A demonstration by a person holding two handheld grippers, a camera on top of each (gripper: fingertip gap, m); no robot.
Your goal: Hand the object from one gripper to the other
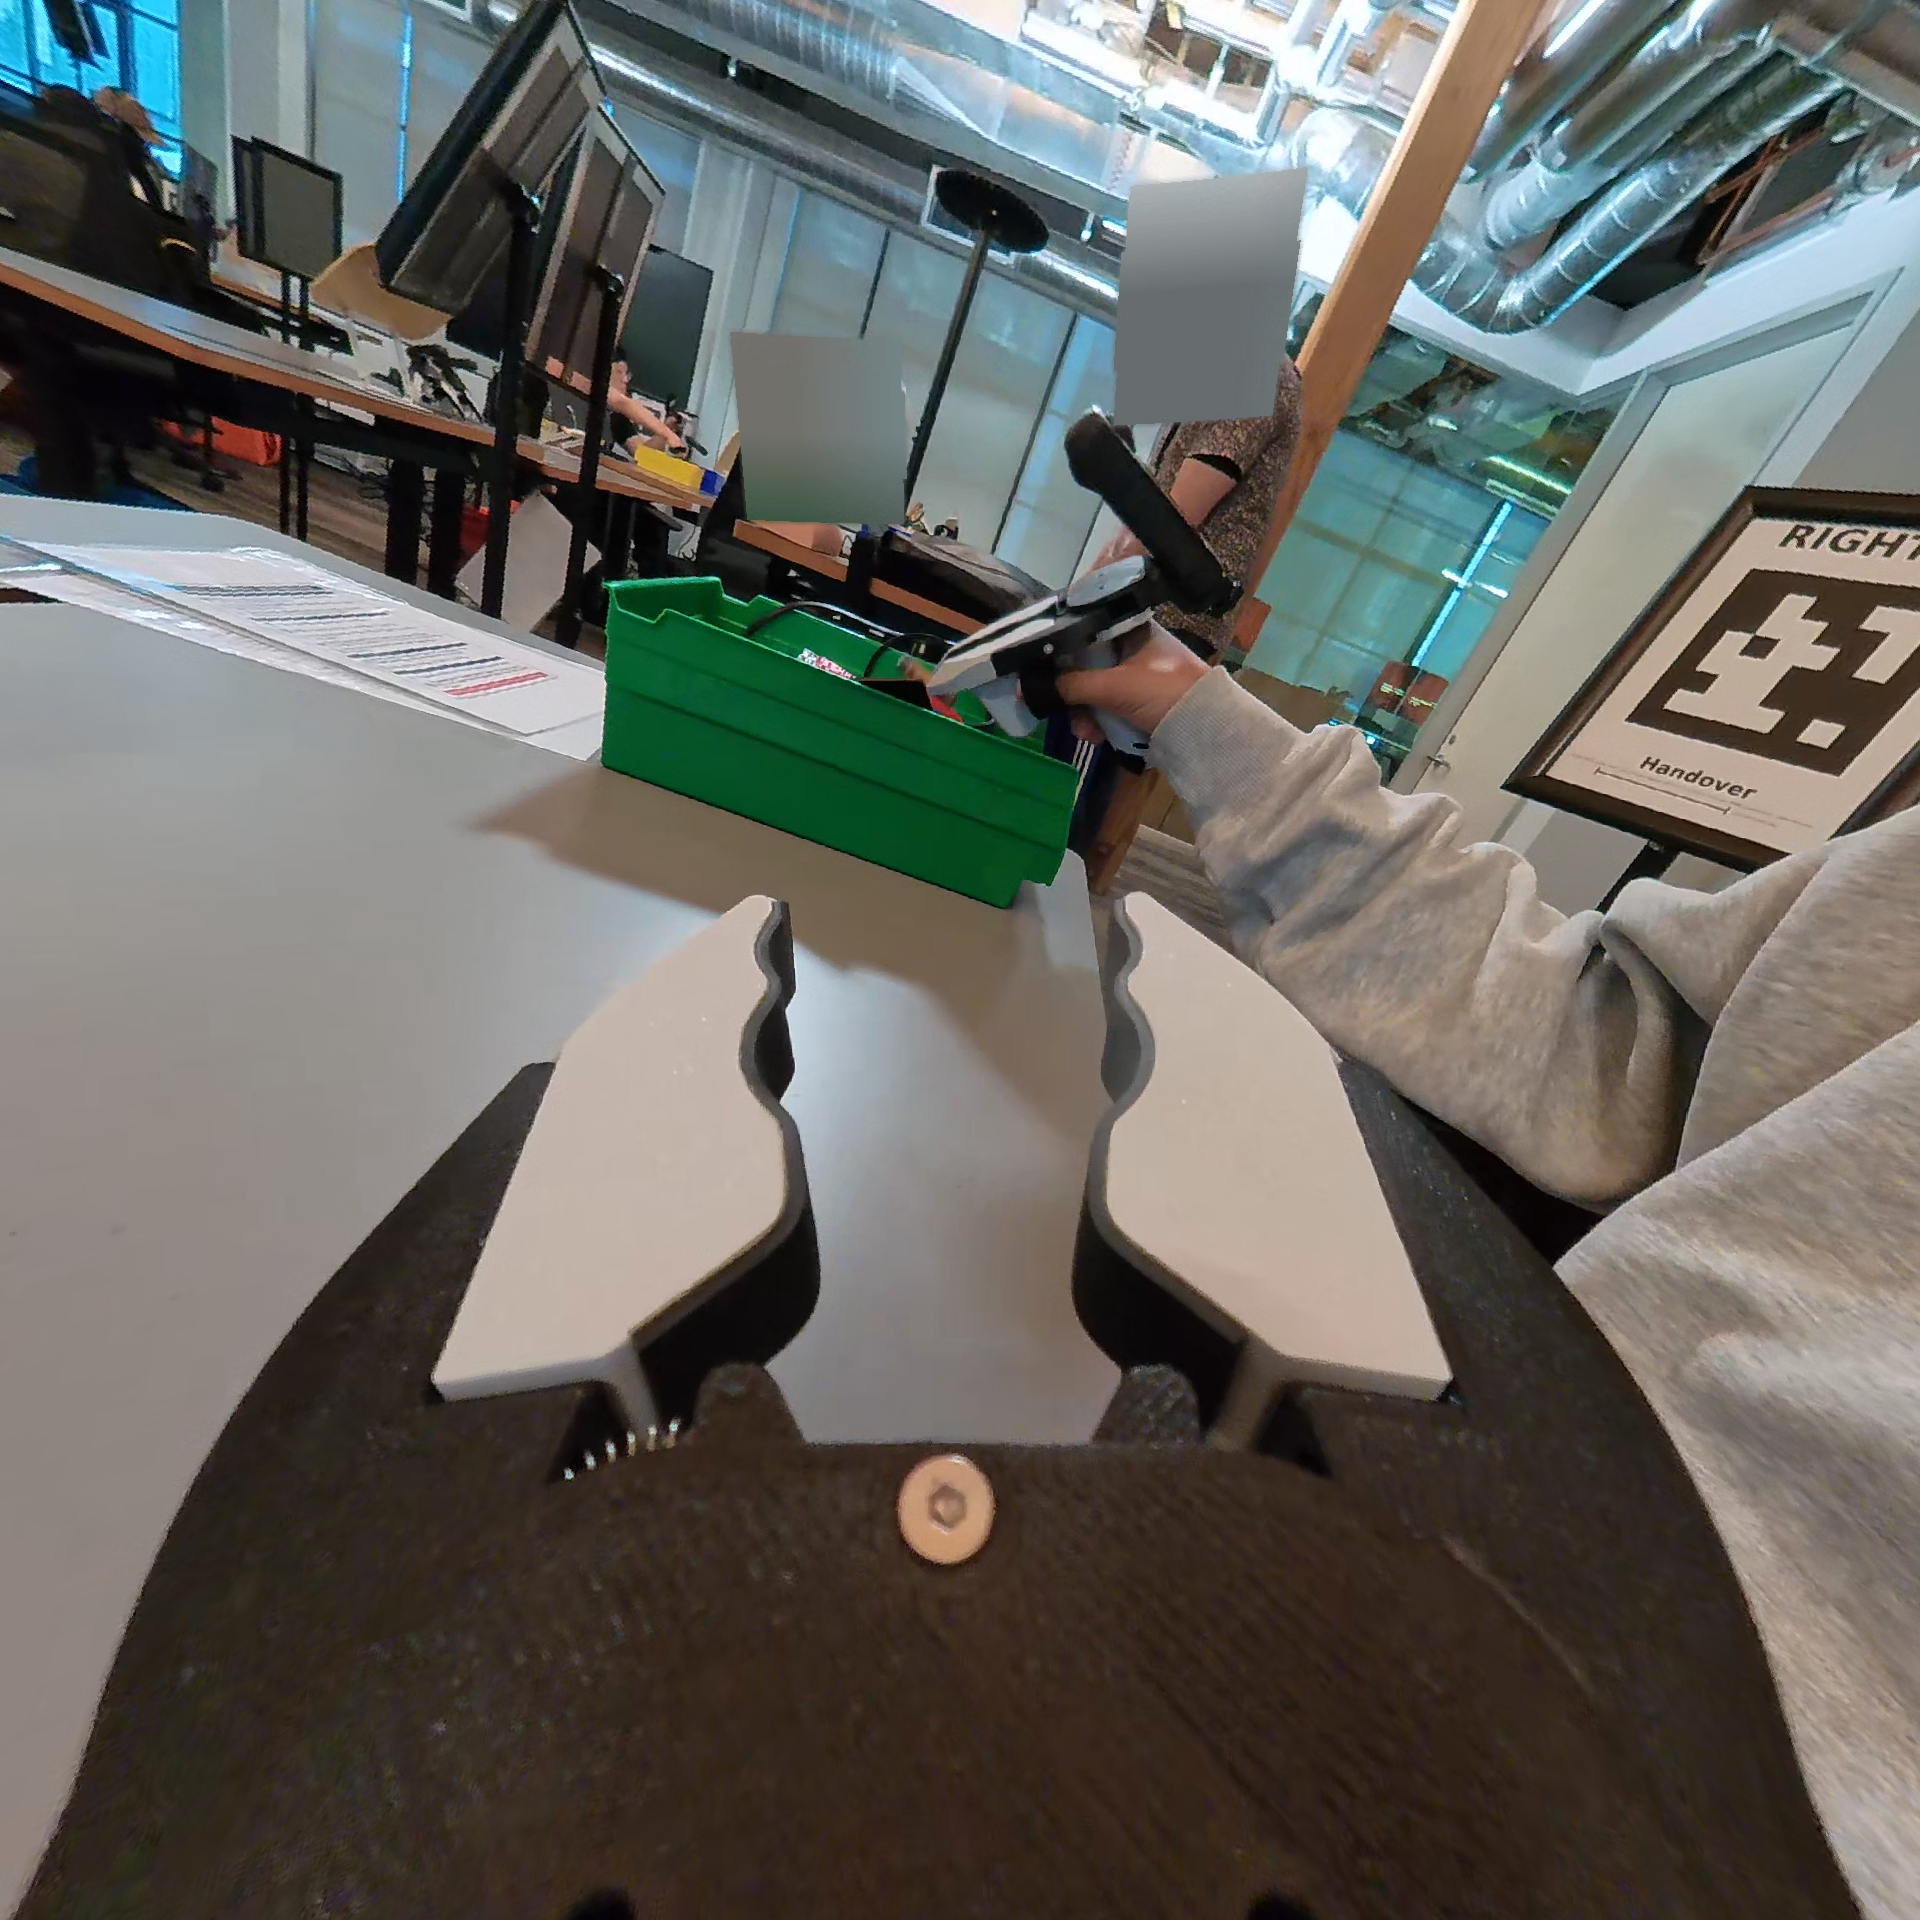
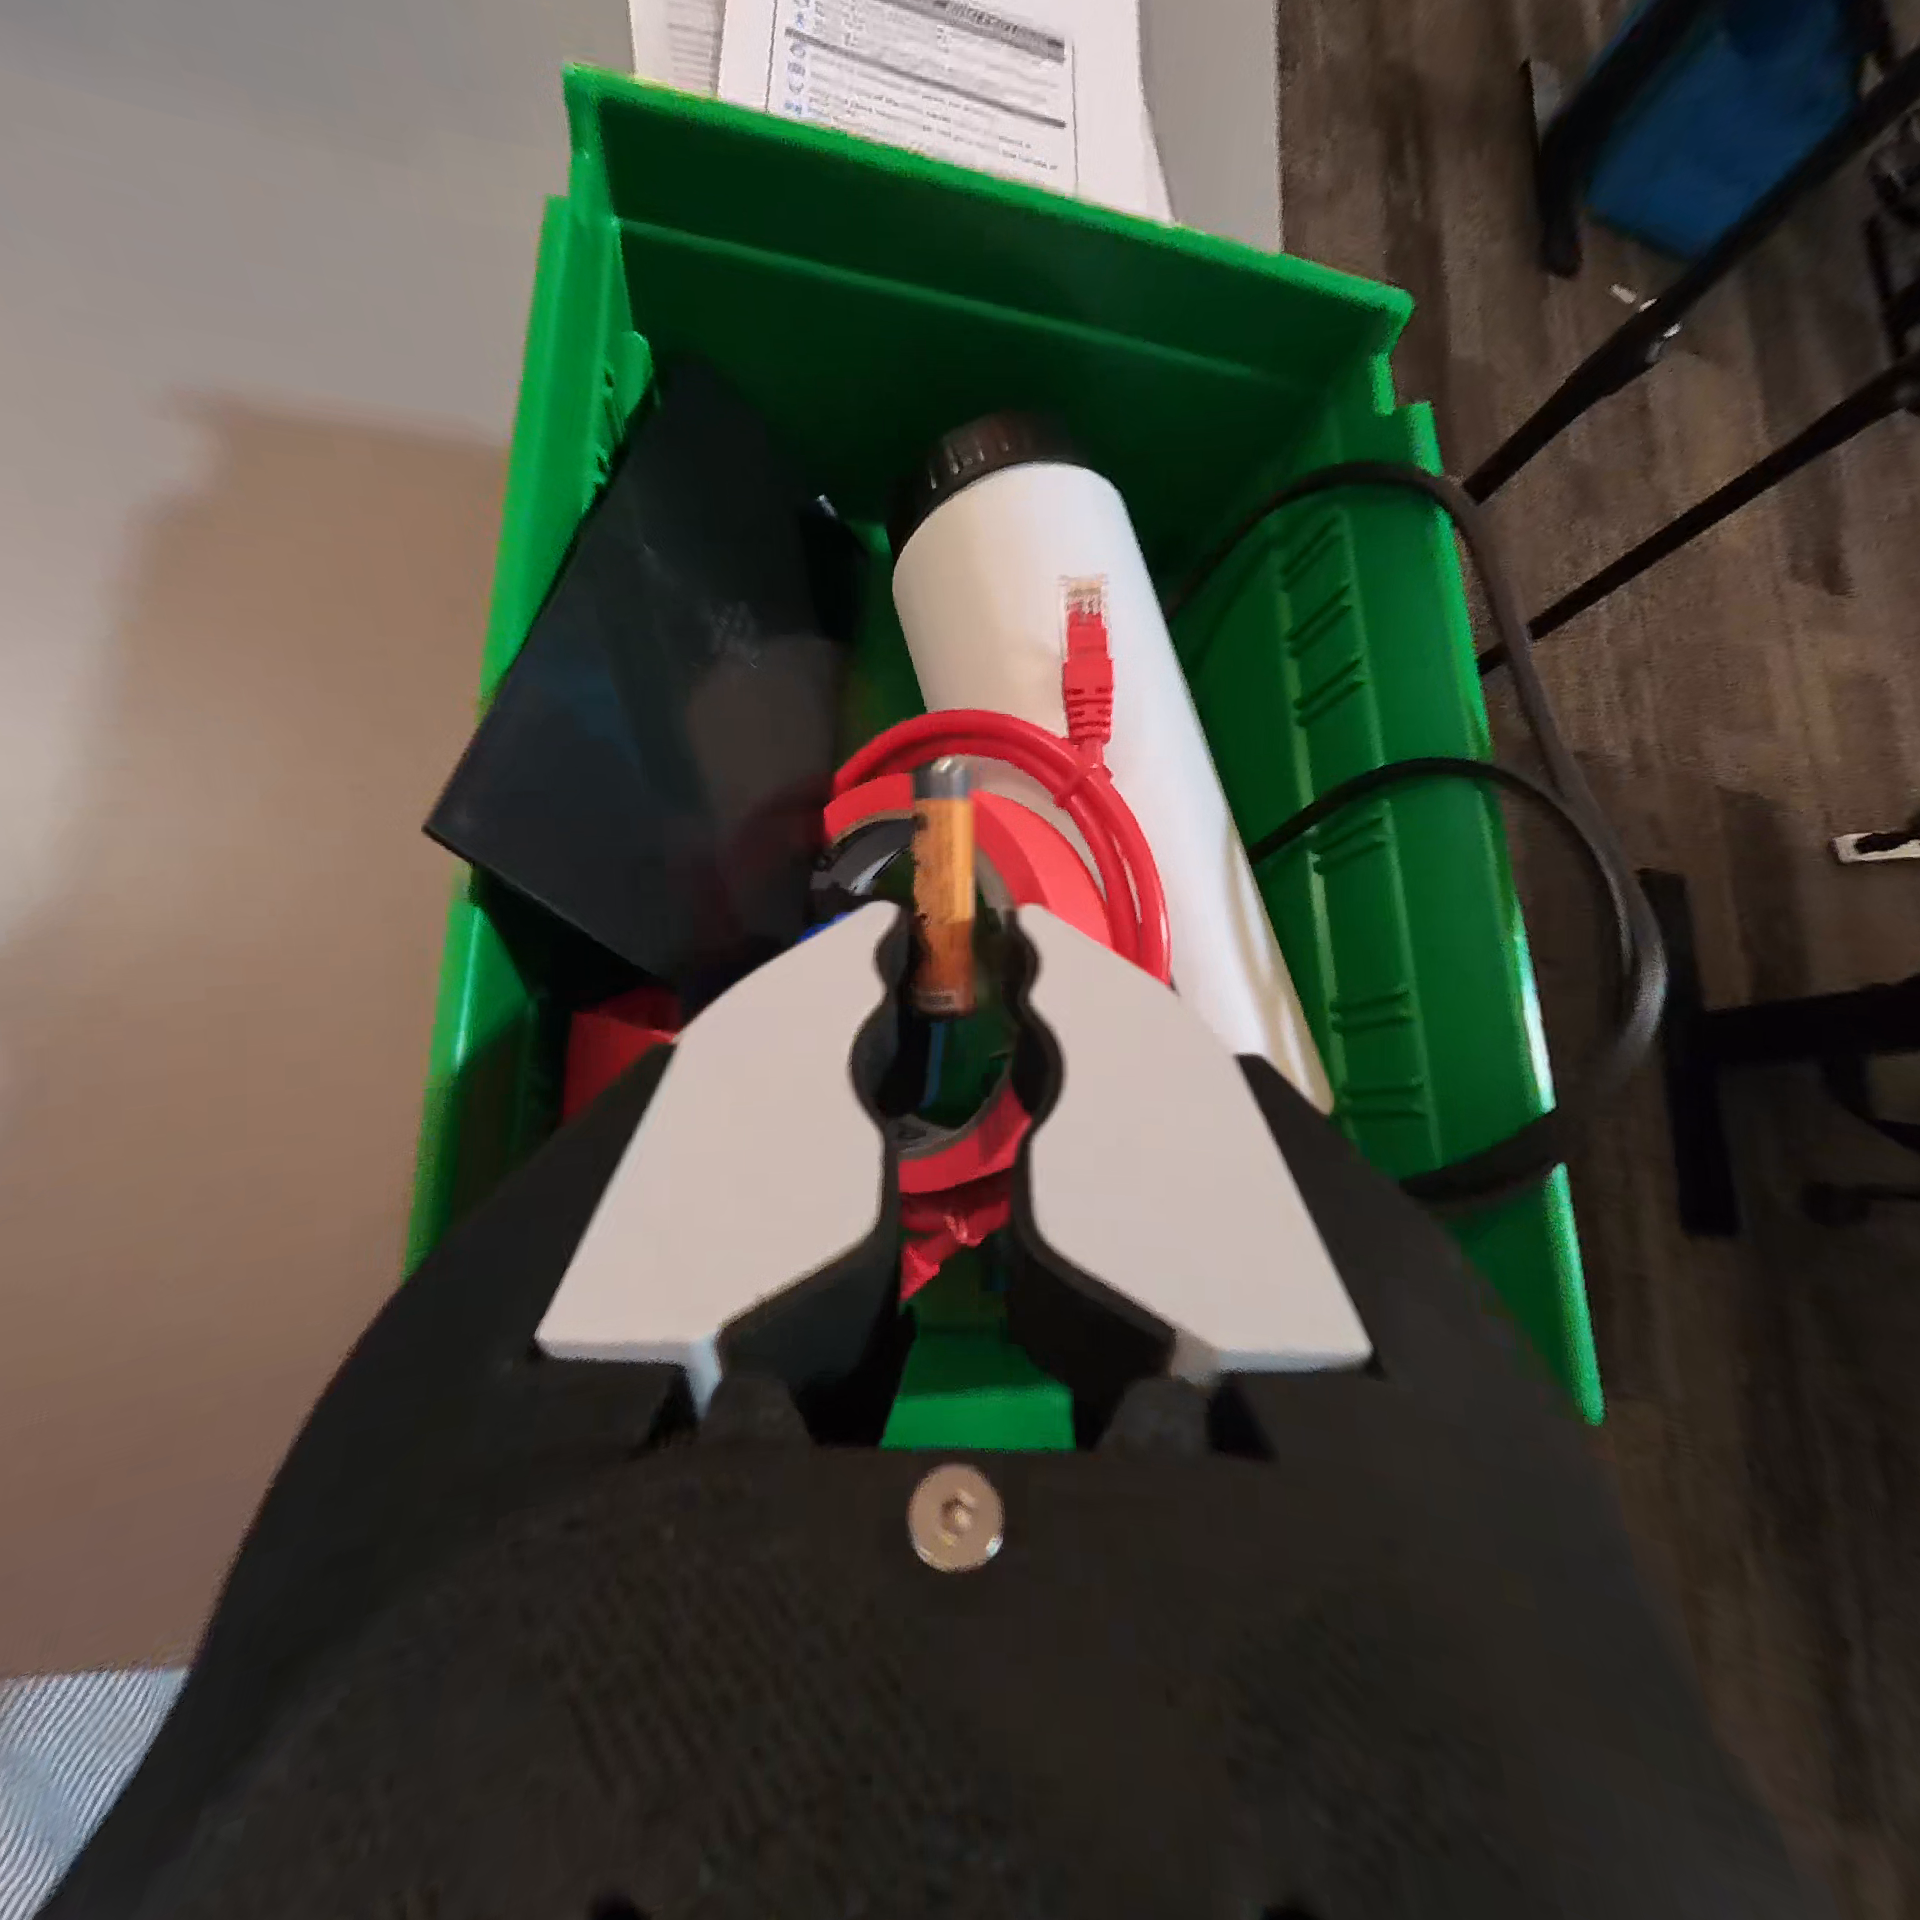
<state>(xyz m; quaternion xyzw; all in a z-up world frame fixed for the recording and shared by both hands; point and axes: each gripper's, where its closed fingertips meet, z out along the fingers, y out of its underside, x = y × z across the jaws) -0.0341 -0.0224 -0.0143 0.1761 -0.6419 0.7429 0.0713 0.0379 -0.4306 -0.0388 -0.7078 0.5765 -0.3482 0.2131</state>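
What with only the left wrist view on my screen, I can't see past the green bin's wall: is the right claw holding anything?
Observer: Yes, the right claw is shut on a small orange battery, above the open green bin.
Operator: Which way does it stick out?
Observer: Its grey metal end points forward, past the fingertips.
Operator: What lies underneath?
Observer: A coiled red cable, its plug resting on a white bottle.

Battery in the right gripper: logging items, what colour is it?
Copper-orange battery with a grey tip, clearest in the right wrist view.
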